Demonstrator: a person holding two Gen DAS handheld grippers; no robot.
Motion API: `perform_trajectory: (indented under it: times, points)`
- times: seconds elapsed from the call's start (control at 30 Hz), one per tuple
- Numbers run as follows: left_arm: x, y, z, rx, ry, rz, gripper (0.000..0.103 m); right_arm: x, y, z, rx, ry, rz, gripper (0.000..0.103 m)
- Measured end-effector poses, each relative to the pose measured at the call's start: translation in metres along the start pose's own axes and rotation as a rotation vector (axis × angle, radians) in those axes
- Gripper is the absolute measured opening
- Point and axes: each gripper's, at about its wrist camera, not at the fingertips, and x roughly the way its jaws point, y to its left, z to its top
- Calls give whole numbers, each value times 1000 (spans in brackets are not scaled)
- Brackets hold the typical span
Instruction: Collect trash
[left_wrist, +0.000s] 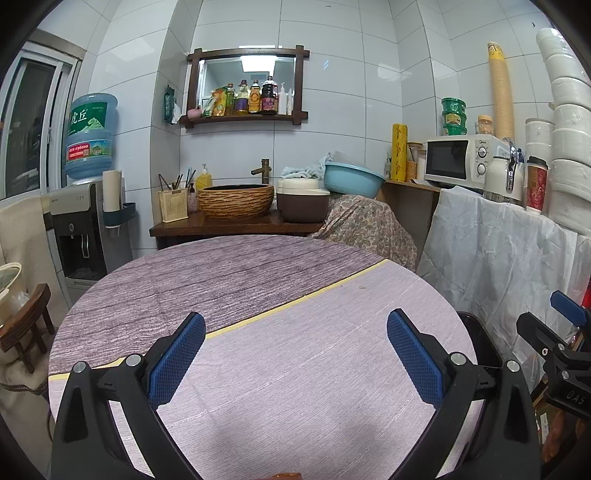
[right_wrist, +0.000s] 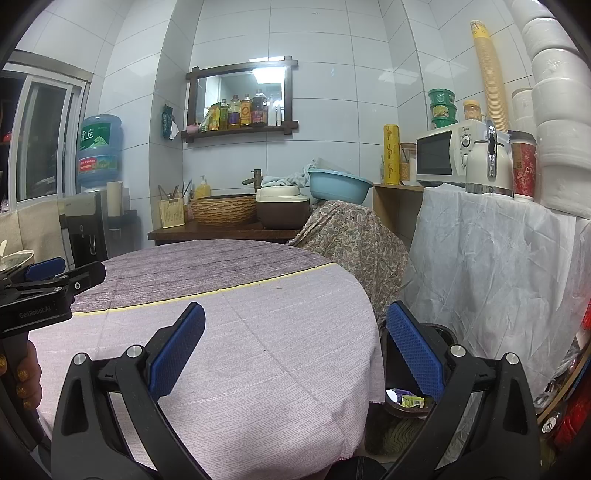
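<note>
Here, left hand-held gripper spread wide and empty above the round cloth-covered desk. Right hand-held gripper likewise wide open, empty, over the desk's right edge. Trash, small wrappers, down in the dark bin just beside the desk.

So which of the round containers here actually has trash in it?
The dark bin on the floor at the table's right edge, under the right tool: wrappers lie inside. The blue basin and woven bowl sit on the back counter.
</note>
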Motion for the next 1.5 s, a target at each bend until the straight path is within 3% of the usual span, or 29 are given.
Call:
perform_trajectory:
  times: [1.5]
  points:
    - [2,3,-3,8,7,2,98,1,-1,-1,-2,4,7,97]
